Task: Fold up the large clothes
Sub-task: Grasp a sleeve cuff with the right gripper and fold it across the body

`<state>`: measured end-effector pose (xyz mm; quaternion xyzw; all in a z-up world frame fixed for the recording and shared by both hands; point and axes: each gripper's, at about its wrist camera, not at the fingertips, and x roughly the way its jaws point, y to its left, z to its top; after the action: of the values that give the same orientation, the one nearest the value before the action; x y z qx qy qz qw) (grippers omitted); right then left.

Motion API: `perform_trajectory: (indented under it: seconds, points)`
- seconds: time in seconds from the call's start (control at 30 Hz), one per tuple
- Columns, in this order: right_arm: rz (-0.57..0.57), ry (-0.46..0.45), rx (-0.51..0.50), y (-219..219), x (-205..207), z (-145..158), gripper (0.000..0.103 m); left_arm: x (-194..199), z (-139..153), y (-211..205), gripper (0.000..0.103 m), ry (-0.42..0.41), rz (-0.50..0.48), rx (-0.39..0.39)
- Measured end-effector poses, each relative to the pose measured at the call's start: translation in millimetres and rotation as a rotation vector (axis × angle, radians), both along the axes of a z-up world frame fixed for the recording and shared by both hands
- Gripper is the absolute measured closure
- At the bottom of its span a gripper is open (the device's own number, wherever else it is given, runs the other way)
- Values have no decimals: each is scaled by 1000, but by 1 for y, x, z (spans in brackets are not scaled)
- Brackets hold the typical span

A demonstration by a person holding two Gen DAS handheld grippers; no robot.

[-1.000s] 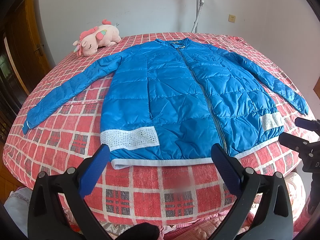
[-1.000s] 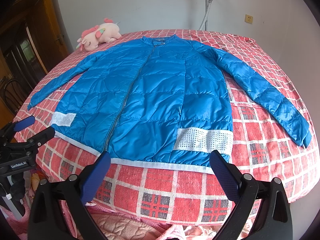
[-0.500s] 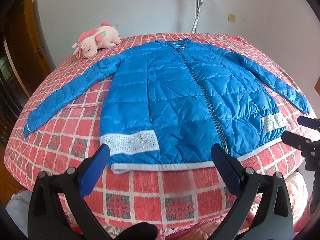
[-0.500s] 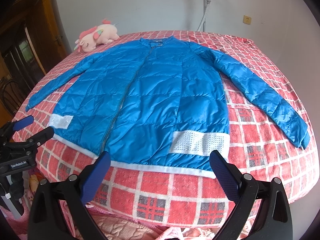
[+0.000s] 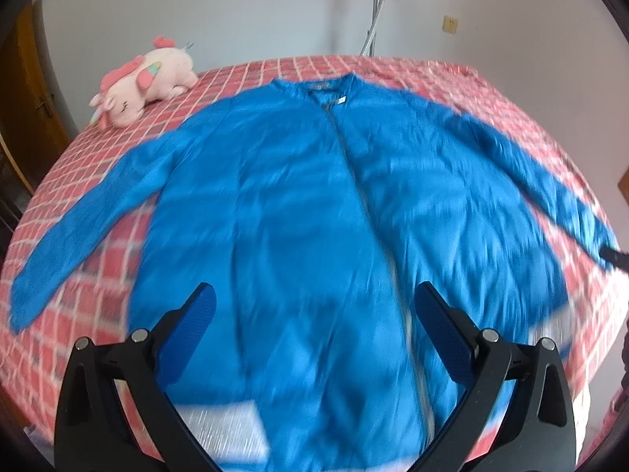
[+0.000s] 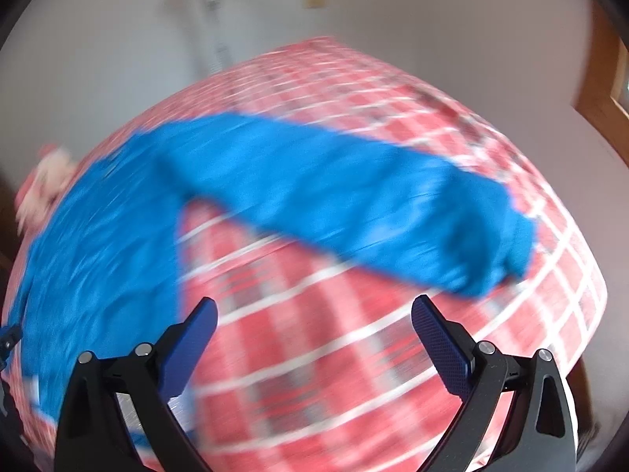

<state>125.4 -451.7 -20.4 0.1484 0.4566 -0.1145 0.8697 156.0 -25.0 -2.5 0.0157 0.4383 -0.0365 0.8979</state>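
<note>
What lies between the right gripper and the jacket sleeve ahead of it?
Only bare checked bedspread, in the right wrist view; the right gripper is open, short of the sleeve.

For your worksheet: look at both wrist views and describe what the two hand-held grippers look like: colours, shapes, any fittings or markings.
The left gripper and right gripper look alike: two black arms splay outward in a V, each tipped with a flat blue pad with a fine grid texture. Round silver bolts sit at the joints, and triangular cut-outs lighten the black frames. No cables, lettering or sleeves show on either.

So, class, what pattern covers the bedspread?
Red-and-white check bedspread, clearest in the left wrist view.
</note>
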Motion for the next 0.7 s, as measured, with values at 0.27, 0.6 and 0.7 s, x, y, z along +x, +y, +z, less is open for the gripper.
perform_trajectory:
  seconds: [0.27, 0.6, 0.7]
  points:
    - [-249, 70, 114, -121, 0, -19, 4, 91, -16, -30, 3, 50, 6, -12]
    - [-249, 87, 275, -154, 18, -48, 24, 130, -42, -34, 4, 95, -7, -24]
    - [-267, 46, 301, -158, 18, -46, 61, 133, -45, -29, 6, 106, -4, -40]
